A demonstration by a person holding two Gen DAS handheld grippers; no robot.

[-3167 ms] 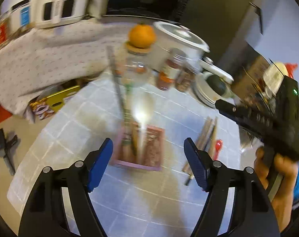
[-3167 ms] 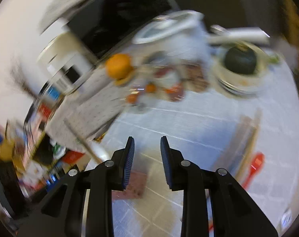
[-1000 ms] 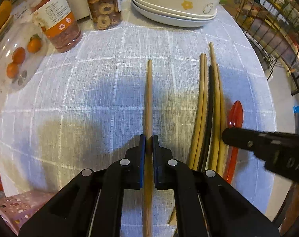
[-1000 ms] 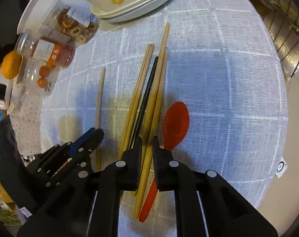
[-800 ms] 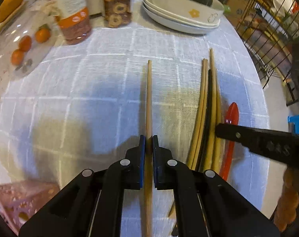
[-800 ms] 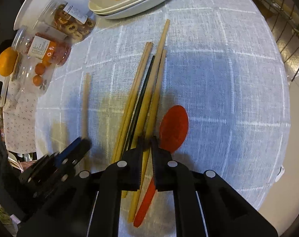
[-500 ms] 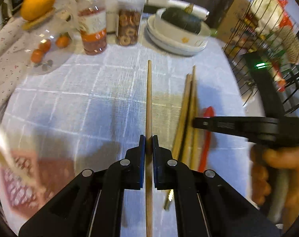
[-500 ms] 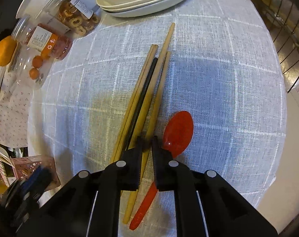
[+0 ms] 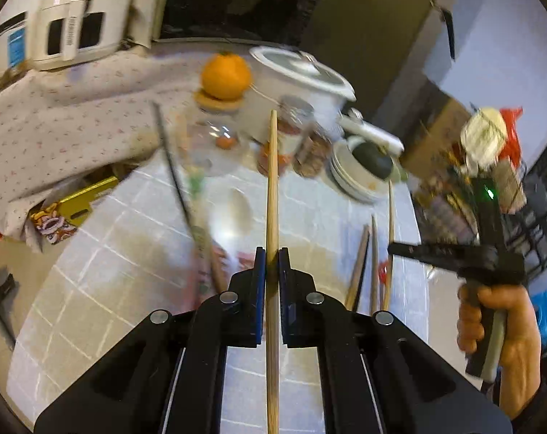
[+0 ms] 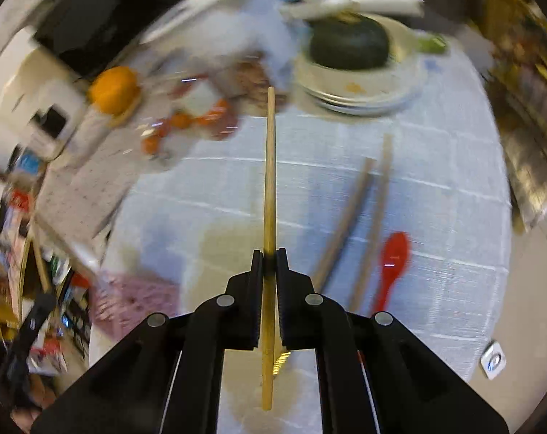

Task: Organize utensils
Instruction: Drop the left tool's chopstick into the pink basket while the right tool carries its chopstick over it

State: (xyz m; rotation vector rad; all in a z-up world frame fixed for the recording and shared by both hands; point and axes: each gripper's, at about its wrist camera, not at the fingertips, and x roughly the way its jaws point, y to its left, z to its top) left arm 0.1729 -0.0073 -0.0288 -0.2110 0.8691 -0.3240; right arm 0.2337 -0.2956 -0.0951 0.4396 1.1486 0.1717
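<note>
Left gripper (image 9: 272, 260): clenched on a wooden chopstick (image 9: 272, 188), raised above the tablecloth (image 9: 136, 253), angled downward. Right gripper (image 10: 270, 264): clamped on another chopstick (image 10: 270, 181), lifted over the tablecloth, left of the red spoon (image 10: 393, 256).

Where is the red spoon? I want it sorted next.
In the right wrist view, the red spoon lies on the tablecloth, right of the remaining chopsticks.

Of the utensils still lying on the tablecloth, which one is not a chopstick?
The red plastic spoon, lying at the right of the chopsticks on the tablecloth; it alone has a bowl and bright colour, the others being plain straight sticks.
</note>
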